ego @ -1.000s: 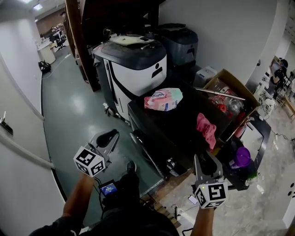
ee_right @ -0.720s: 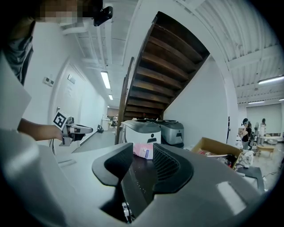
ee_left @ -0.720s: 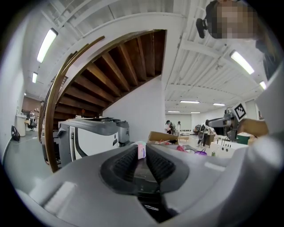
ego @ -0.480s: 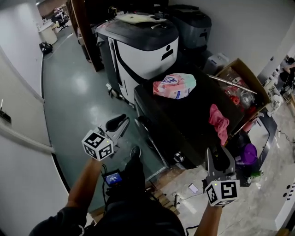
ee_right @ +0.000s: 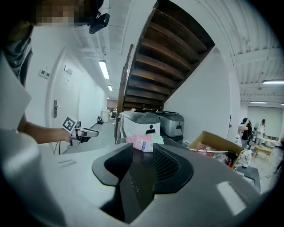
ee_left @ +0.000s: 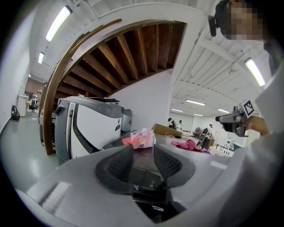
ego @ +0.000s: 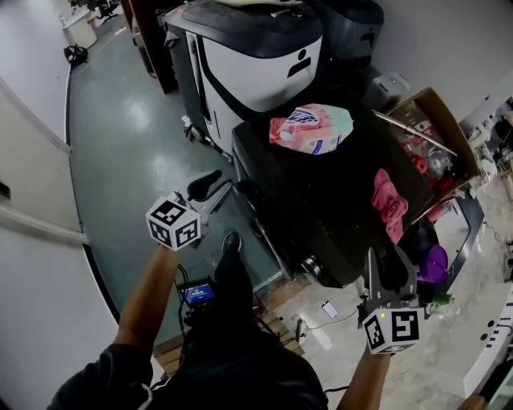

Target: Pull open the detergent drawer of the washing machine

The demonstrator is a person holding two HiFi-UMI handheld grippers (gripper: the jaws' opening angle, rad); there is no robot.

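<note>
- The left gripper [ego: 218,186] has its jaws apart, and they have just been opening. Nothing stands between them; only the far scene shows through the gap.
- It hangs over the green floor [ego: 120,160], left of the washing machine and apart from it, pointing roughly level toward its top.
- The right gripper [ego: 389,260] is also spread open, with nothing between its jaws. It sits at the near right corner of the washing machine.
- There are two grippers, each with one black-and-white marker cube [ego: 172,223].
- One black, box-shaped washing machine [ego: 321,208] stands in the middle of the scene, between the two grippers.
- Its front faces left, toward the green floor. The front edge of its top runs from far left to near right, and the top stretches away to the right.
- The detergent drawer belongs to that dark front, but I cannot make it out in the shadow, nor tell whether it is in or out.
- On the top lie one pink and teal soft plastic package [ego: 314,128] at the far end and one crumpled pink cloth [ego: 388,202] toward the right, well apart.
- One open brown cardboard box [ego: 437,112] of mixed items stands just beside the machine on the right.
- Two large machines stand beyond it: one white-and-black rounded machine [ego: 256,56] and one grey machine [ego: 353,20] to its right.
- One purple container [ego: 434,263] sits near the right gripper.
</note>
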